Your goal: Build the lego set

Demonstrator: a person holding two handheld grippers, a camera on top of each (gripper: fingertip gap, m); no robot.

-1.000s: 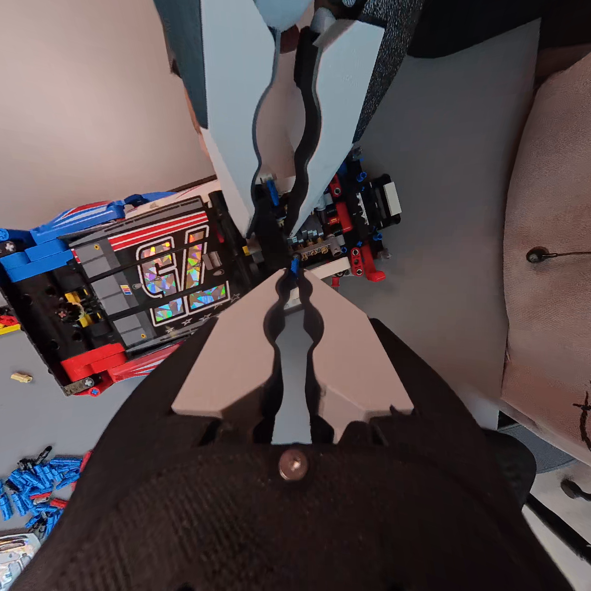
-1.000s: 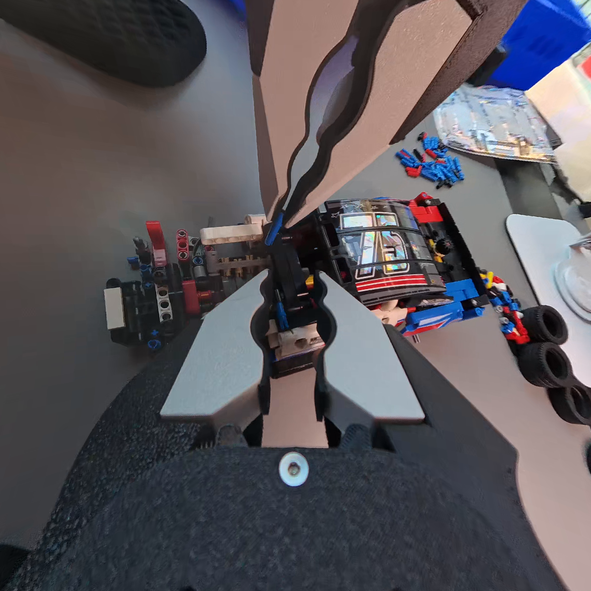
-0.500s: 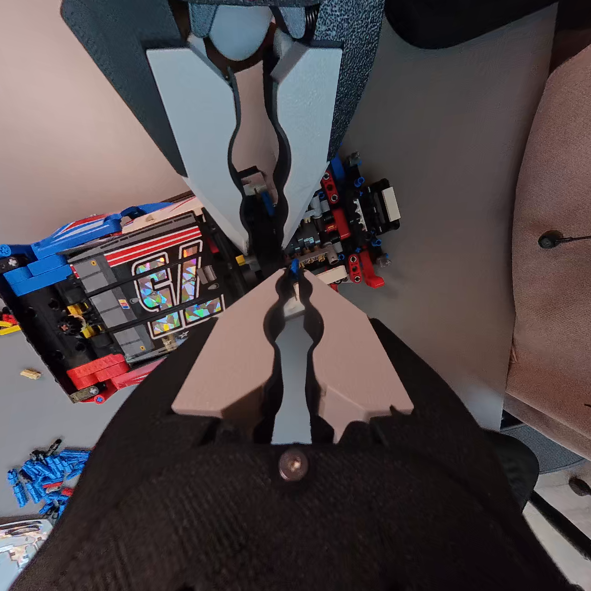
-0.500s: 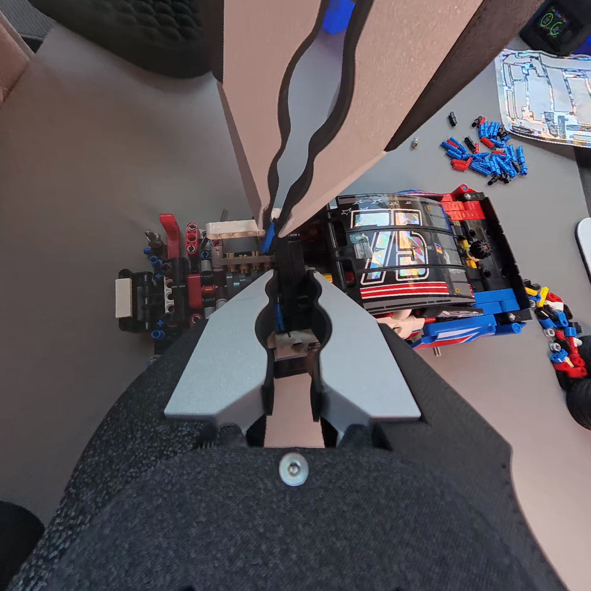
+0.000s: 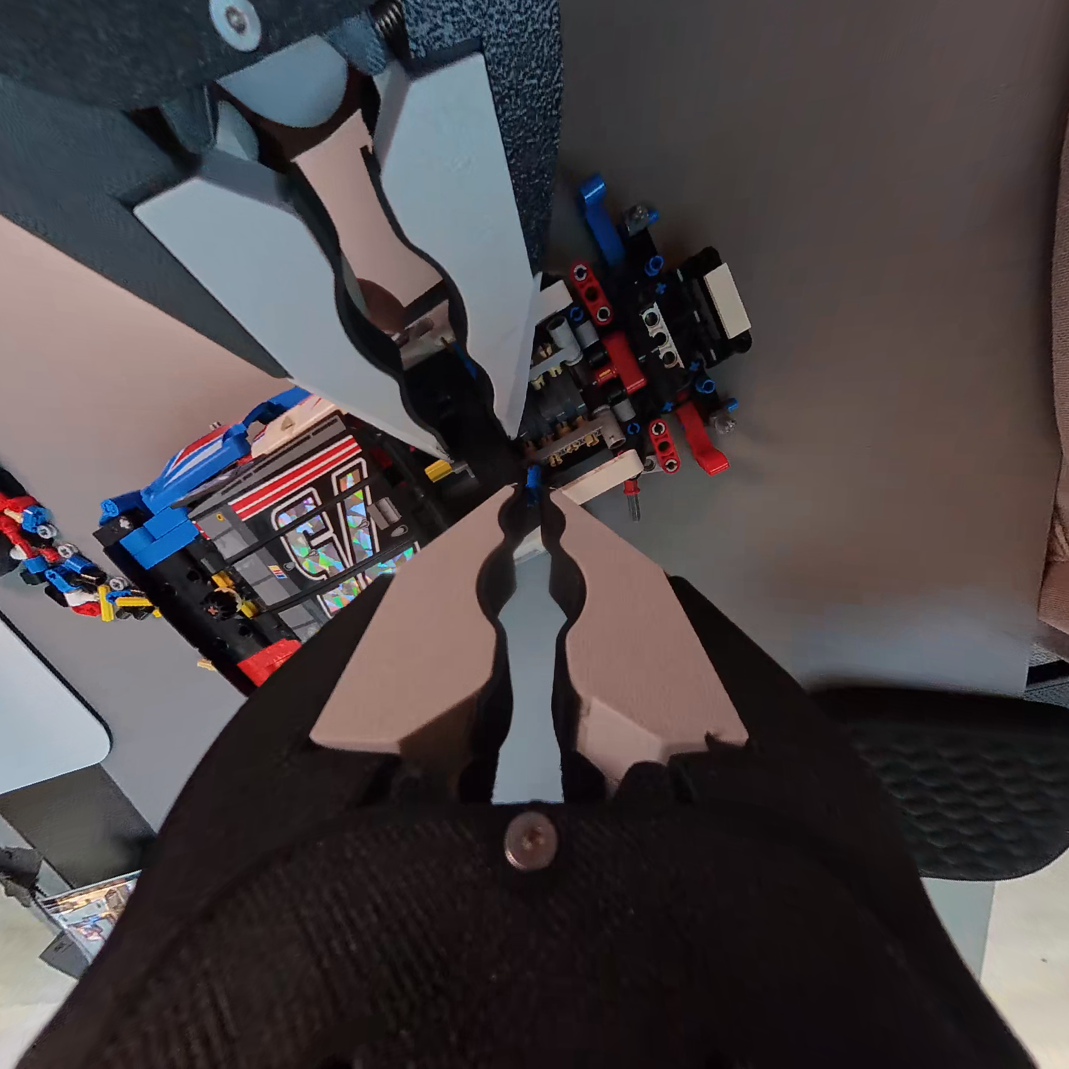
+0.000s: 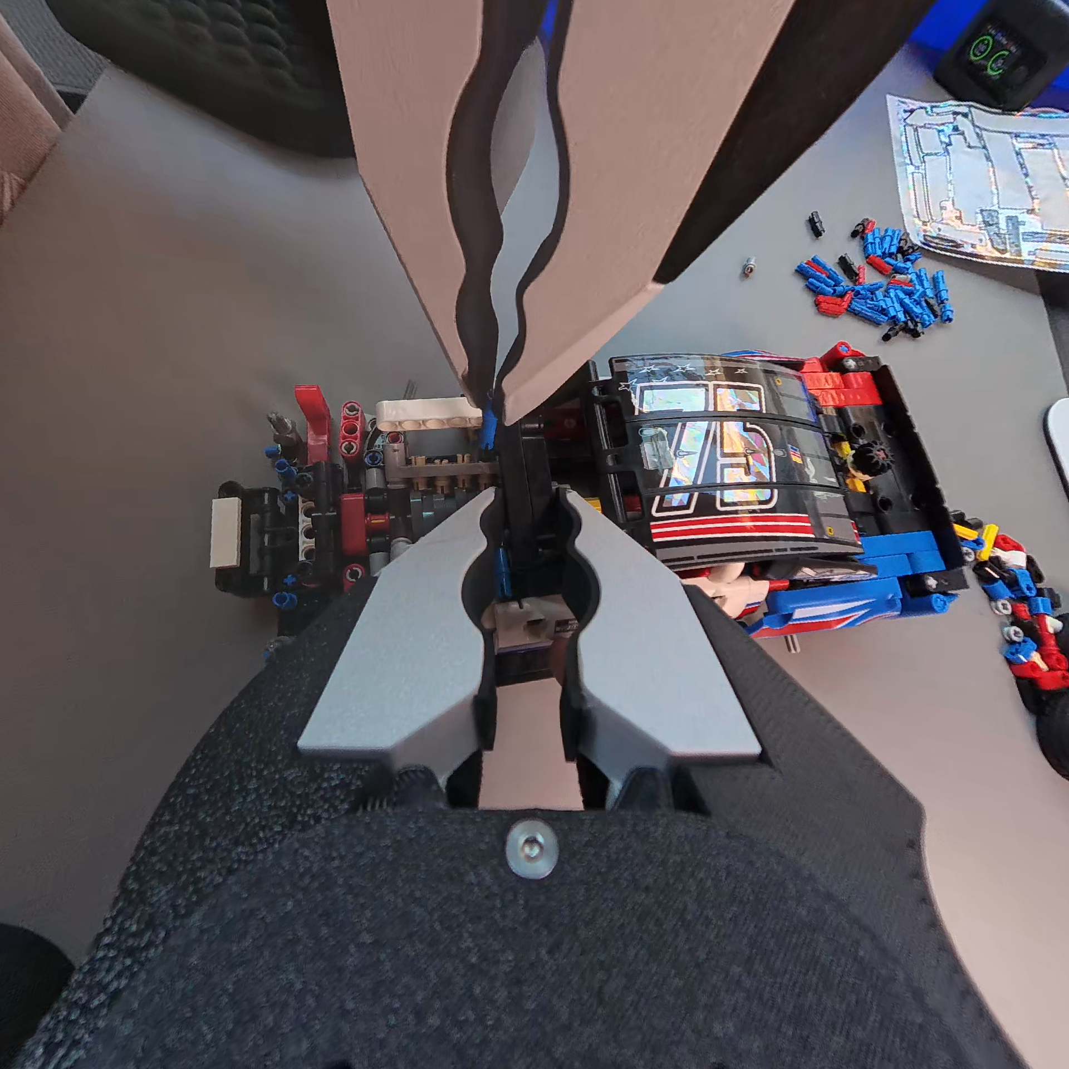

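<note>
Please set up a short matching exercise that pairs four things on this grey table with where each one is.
Things:
1. small blue pin
2. loose heap of blue and red pins
3. white rectangular tile
4. black curved roof panel with holographic sticker

Places:
A. far right, near the printed sheet
B. model's left end
C. in the left gripper tips
D. right of both grippers

Pairs: 1-C, 2-A, 3-B, 4-D

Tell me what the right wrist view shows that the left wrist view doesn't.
Only the right wrist view shows the pile of blue pins, the sticker sheet and the small device with green dials. Only the left wrist view shows the black mesh chair seat clearly. Both show the lego car, the left tongs pinching a blue pin, and the right tongs around the car's black middle section.
</note>
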